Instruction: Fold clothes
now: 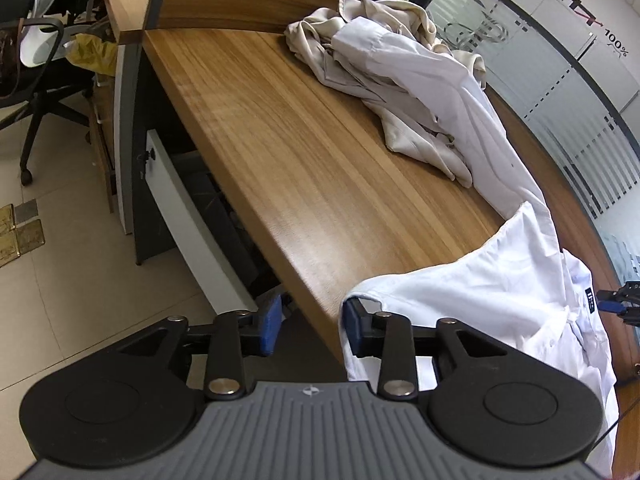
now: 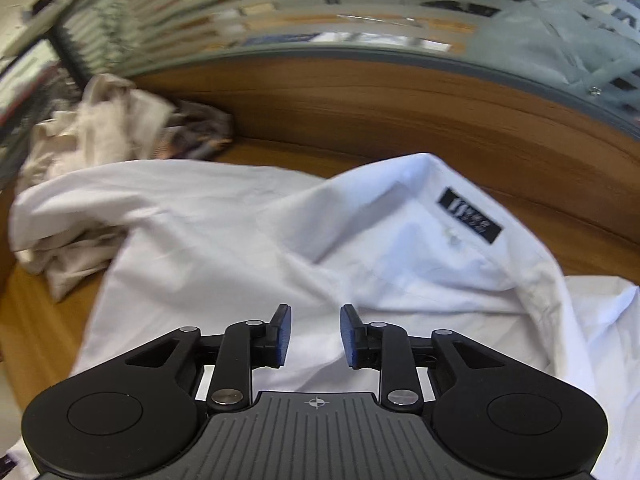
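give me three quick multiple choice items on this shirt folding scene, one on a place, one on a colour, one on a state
1. Where does the beige garment lie?
A. on the floor
B. on the wooden desk, partly under the white shirt
C. on the office chair

2. What colour is the label inside the white shirt's collar?
A. dark
B. red
C. yellow

3. How does the right hand-held gripper stand?
A. shut on the collar
B. open over the white shirt
C. out of view

Key: 1 B, it is bunched on the wooden desk under the white shirt. 2 A, the label is dark with pale print. 3 B, the right hand-held gripper shows a gap with nothing pinched.
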Demonstrator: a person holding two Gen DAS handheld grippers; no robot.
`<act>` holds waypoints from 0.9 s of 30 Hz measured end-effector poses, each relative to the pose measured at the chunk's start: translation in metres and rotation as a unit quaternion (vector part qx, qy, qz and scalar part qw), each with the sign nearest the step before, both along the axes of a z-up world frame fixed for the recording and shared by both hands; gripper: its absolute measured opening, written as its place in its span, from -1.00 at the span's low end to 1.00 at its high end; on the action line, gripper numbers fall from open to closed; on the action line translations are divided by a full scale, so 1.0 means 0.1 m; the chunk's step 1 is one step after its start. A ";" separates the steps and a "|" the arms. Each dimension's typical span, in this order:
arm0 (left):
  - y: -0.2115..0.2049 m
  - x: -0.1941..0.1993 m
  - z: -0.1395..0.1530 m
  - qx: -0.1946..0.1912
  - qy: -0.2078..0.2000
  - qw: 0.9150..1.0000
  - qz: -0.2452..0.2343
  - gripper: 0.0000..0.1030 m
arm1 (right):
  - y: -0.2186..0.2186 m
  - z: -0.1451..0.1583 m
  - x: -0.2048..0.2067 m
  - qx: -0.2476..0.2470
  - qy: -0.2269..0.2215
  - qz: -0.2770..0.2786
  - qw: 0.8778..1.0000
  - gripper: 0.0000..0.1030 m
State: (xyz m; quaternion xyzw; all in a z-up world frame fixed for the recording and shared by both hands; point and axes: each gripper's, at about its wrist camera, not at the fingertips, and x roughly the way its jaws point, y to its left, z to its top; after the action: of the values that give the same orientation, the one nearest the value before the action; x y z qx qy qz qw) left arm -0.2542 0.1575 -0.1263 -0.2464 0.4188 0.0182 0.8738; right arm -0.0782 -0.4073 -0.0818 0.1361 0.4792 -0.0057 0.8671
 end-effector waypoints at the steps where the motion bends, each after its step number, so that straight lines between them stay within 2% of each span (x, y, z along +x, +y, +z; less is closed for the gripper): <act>1: 0.02 -0.04 0.00 -0.003 0.000 1.000 0.000 -0.21 | 0.07 0.03 -0.04 0.004 -0.001 0.007 1.000 -0.37; 7: 0.20 -0.31 0.06 -0.029 -0.010 0.999 0.020 -0.21 | 0.36 0.12 -0.45 0.030 0.003 0.041 0.999 -0.35; 10: 0.25 -0.37 0.16 -0.026 -0.024 0.999 0.013 -0.21 | 0.48 0.12 -0.63 0.036 0.001 0.049 0.998 -0.34; 14: 0.25 -0.28 0.27 -0.024 -0.033 0.999 -0.019 -0.21 | 0.61 0.13 -0.88 0.052 -0.009 0.047 0.998 -0.33; 15: 0.24 -0.24 0.29 -0.024 -0.034 0.999 -0.030 -0.15 | 0.65 0.12 -0.95 0.055 -0.012 0.047 0.997 -0.30; 19: 0.13 -0.02 0.27 -0.016 -0.025 0.995 -0.095 -0.10 | 0.82 0.08 -1.21 0.069 -0.014 0.046 0.996 -0.21; 23: 0.03 0.27 0.21 -0.012 0.000 0.984 -0.176 -0.10 | 1.06 0.01 -1.52 0.075 -0.003 0.039 0.996 -0.21; 27: -0.06 0.56 0.17 0.001 0.010 0.962 -0.272 -0.10 | 1.33 -0.09 -1.86 0.088 0.007 0.014 0.996 -0.19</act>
State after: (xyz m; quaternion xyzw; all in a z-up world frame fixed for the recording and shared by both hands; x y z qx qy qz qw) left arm -0.1984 0.1515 -0.1095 -0.1224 0.4791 -0.2170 0.8417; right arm -0.2639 -0.2748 -0.0905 0.2054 0.4861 0.0473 0.8481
